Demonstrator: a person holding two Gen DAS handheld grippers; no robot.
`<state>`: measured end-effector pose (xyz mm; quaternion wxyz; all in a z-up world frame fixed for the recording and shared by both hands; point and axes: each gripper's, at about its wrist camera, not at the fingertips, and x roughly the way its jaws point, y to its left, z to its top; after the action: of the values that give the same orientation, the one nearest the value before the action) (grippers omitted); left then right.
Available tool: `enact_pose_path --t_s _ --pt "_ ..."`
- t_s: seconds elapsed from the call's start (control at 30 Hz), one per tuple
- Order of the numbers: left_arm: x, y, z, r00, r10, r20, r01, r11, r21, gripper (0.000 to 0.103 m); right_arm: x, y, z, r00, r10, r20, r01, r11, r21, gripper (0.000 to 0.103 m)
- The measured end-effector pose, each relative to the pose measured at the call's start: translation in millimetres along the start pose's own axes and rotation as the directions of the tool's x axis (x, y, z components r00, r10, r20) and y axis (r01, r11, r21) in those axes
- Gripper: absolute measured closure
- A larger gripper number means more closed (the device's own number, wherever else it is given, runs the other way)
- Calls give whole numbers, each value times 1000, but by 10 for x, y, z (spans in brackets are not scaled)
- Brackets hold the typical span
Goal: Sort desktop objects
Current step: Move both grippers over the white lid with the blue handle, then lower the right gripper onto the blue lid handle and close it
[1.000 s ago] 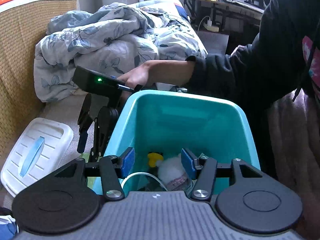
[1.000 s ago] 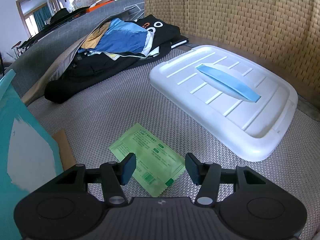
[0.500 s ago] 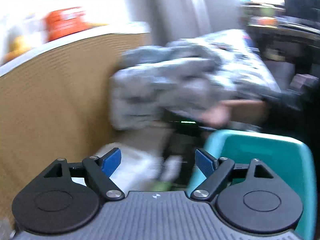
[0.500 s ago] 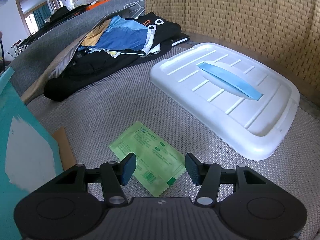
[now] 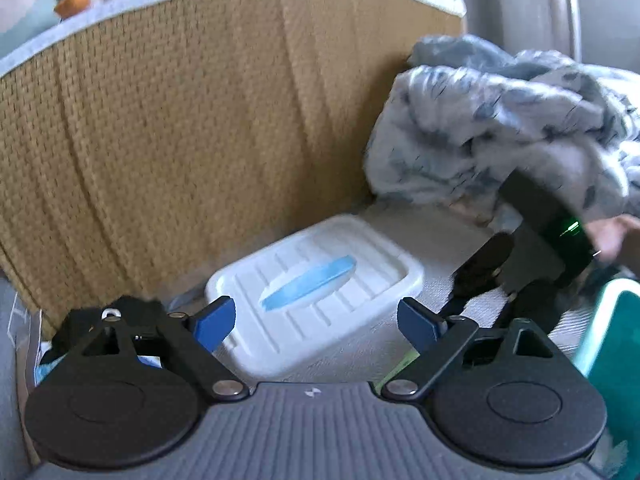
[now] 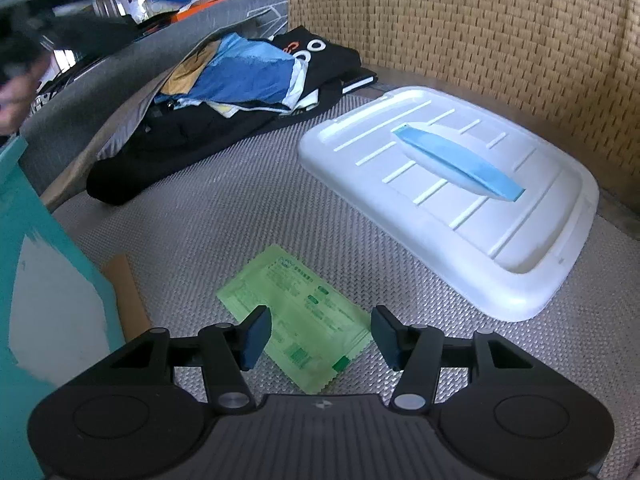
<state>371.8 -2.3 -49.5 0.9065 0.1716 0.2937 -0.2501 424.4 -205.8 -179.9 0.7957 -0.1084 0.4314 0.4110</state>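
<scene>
A flat green packet (image 6: pixel 294 310) lies on the grey woven mat, just ahead of and under my right gripper (image 6: pixel 320 338), which is open and empty. The teal bin (image 6: pixel 24 272) stands at the left of the right wrist view and at the right edge of the left wrist view (image 5: pixel 612 344). A white bin lid (image 6: pixel 460 208) with a blue handle lies to the right of the packet. My left gripper (image 5: pixel 316 324) is open and empty, above the lid (image 5: pixel 312 292). The right gripper's body (image 5: pixel 536 240) shows at the right there.
A woven tan wall (image 5: pixel 180 140) runs behind the lid. A pile of dark and blue clothes (image 6: pixel 224 96) lies at the back left of the mat. A crumpled floral quilt (image 5: pixel 512 128) lies beyond the lid. A brown card strip (image 6: pixel 124 296) lies beside the bin.
My left gripper has swung left, away from over the bin, and its jaws have opened wider; it now faces the lid. My right gripper has barely moved over the packet.
</scene>
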Motion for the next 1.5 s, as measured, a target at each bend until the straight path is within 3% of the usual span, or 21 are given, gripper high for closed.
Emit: enact_pose_path --t_s 0.17,0.37,0.57,0.73,0.93,1.03,1.23,1.37,1.5 --pt "120 57 -89 1000 12 -28 -13 1000 -22 12 -91 -68 36 999 -12 51 10 999 30 44" --pt "193 201 -174 998 40 -49 -42 998 -55 11 -171 -292 65 990 -79 120 58 985 165 43" --pt "374 364 -273 997 61 -41 -65 991 -117 6 -206 -478 57 972 -172 158 121 949 291 43" --pt "619 499 -397 999 33 -35 -38 984 -176 5 -228 -664 21 956 -242 164 164 907 387 43" --pt "902 637 -603 995 94 -32 -99 960 -262 6 -202 -835 -46 942 -305 142 206 856 474 42" --pt "1009 680 -691 991 131 -28 -133 946 -295 6 -237 -884 -68 926 -338 170 213 836 506 42" --pt "1216 751 -707 993 118 14 -106 932 -347 5 -190 -964 -47 901 -393 184 237 801 549 42" --pt "1379 812 -685 988 156 -5 -146 912 -383 6 -195 -1030 -21 886 -419 201 238 780 579 42" --pt "1515 834 -582 985 171 -14 -164 915 -369 6 -190 -1115 68 859 -468 205 256 742 620 42"
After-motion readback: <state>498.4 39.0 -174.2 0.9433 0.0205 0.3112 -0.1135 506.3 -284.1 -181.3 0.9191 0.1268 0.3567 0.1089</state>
